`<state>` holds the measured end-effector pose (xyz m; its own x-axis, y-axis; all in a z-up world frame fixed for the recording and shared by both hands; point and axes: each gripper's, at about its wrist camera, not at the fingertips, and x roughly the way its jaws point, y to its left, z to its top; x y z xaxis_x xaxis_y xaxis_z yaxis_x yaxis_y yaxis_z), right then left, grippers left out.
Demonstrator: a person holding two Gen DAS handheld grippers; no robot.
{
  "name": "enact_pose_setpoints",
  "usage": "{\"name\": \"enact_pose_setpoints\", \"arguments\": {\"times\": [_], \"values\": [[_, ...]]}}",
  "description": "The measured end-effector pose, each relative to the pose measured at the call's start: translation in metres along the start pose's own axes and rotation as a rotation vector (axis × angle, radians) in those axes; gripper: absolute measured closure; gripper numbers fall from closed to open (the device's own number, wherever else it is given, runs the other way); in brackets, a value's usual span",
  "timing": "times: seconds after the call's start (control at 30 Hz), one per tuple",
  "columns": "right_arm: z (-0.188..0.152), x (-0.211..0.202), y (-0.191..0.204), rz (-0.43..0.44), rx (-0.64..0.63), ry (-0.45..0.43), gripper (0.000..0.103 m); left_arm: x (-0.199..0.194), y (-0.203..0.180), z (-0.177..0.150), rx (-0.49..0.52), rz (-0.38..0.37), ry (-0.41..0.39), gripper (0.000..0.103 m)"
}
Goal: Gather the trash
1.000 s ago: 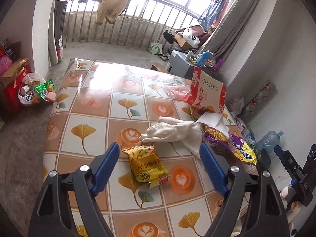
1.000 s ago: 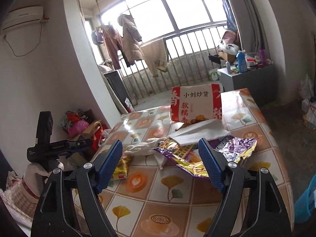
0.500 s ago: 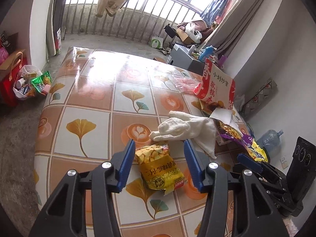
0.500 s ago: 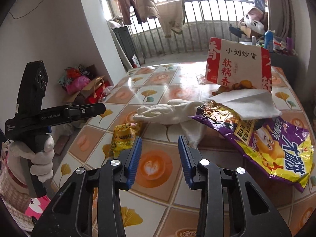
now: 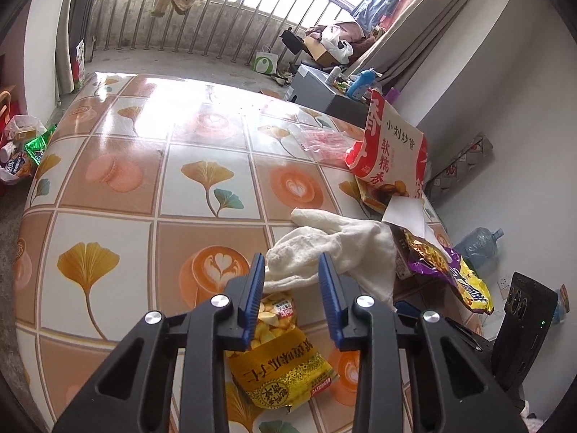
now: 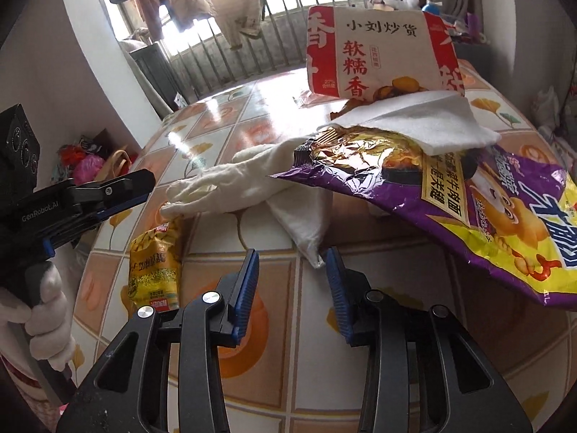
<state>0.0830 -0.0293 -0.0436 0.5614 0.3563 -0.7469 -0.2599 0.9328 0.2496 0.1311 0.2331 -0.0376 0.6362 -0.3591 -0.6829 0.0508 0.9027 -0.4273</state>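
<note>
Table [image 5: 108,166] carries the litter: purple bag [image 6: 468,195], white glove [image 5: 324,249], yellow packet [image 5: 285,364]. Left gripper [image 5: 292,281] hangs over the packet, jaws narrow and empty; right gripper [image 6: 292,270] likewise narrow. Pickup step seems underway; next, lower and pinch.

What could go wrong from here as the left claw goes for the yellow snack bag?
1. The white glove lies against the top of the yellow snack bag, right by the left claw; closing now may catch the glove too.
2. The bag lies flat on the glossy tablecloth, so the fingers may slide over it rather than pinch.
3. The right claw hangs open nearby, by the glove's cuff and the purple wrapper; the two tools could bump.
</note>
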Motion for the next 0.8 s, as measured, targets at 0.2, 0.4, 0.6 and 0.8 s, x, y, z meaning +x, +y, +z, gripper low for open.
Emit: {"name": "enact_pose_setpoints", "arguments": {"times": [0.2,0.4,0.6,0.8], "values": [[0.007,0.006,0.003,-0.023,0.022,0.004,0.067,0.025,-0.005,0.011,0.02,-0.001,0.057,0.081],[0.009,0.008,0.007,-0.035,0.008,0.044,0.099,0.026,-0.006,0.012,0.03,-0.011,0.071,0.084],[0.002,-0.012,0.016,0.038,-0.053,0.065,0.101,0.009,-0.011,0.009,0.041,-0.029,0.058,0.084],[-0.018,-0.048,0.016,0.016,-0.171,0.08,0.101,-0.019,-0.01,0.002,0.05,-0.007,0.032,0.084]]}}
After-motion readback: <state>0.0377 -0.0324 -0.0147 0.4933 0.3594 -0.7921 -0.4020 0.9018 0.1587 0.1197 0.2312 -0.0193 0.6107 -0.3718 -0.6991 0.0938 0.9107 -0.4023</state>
